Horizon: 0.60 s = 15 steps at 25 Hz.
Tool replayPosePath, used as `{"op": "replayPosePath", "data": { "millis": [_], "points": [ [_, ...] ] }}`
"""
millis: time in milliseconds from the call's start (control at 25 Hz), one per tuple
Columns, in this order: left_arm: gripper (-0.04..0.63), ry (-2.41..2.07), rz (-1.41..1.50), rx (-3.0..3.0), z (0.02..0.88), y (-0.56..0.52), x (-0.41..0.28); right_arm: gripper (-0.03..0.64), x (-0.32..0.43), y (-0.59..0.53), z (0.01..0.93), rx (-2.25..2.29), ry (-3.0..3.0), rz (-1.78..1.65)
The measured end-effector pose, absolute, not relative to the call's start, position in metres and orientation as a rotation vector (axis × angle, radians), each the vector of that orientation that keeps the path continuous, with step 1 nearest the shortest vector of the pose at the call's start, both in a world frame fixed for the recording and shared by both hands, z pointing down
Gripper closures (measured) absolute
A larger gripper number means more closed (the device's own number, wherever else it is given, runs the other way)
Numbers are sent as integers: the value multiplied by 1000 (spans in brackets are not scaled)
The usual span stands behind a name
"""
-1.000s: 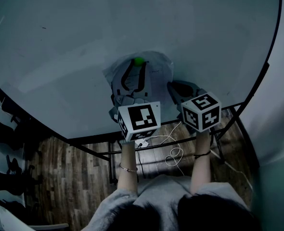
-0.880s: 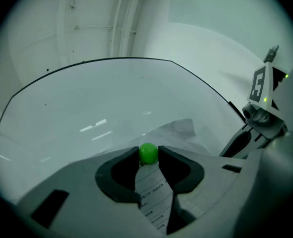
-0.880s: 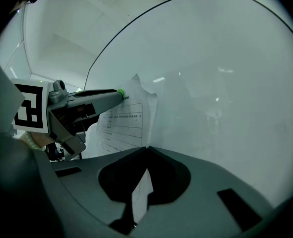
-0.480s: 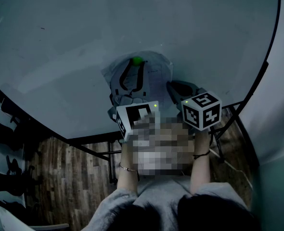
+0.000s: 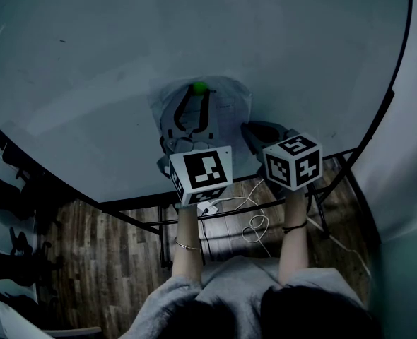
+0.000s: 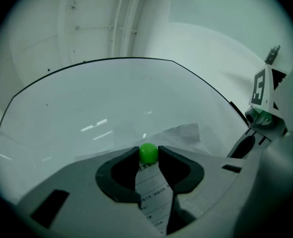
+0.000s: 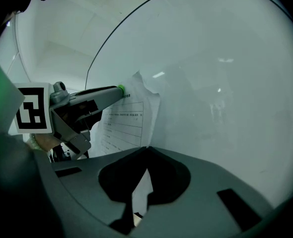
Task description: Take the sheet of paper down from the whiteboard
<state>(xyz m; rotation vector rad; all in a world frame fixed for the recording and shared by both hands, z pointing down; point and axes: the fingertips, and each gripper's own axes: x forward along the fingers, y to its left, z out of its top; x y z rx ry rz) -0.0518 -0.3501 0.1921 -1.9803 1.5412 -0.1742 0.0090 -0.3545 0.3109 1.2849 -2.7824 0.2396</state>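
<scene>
Wood floor (image 5: 102, 253) underfoot, both grippers raised to the whiteboard (image 5: 279, 41). Right gripper (image 7: 145, 148) is clamped shut on the sheet of paper (image 7: 131, 118) at its side edge, I'd guess so it won't drop once freed. Left gripper (image 6: 148, 156) pinches the green magnet (image 6: 148, 151) pinning the sheet's top to the board. Magnet's not off yet, so the paper's crumpled but hanging up there

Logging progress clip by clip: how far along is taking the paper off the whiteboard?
Done: both grips look set. The left gripper pinches the green magnet pinning the sheet of paper; the right gripper is shut on the sheet's edge. In hand: apparently freeing the magnet. Left: magnet and sheet are on the whiteboard, yet to come off.
</scene>
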Motion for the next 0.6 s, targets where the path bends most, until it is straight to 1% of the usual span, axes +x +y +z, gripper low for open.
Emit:
{"op": "replayPosePath", "data": {
  "millis": [600],
  "points": [
    [469,1557,-179,-1982,193,-349,-51,617,6,-351,326,1211,-2764,301]
  ]
}}
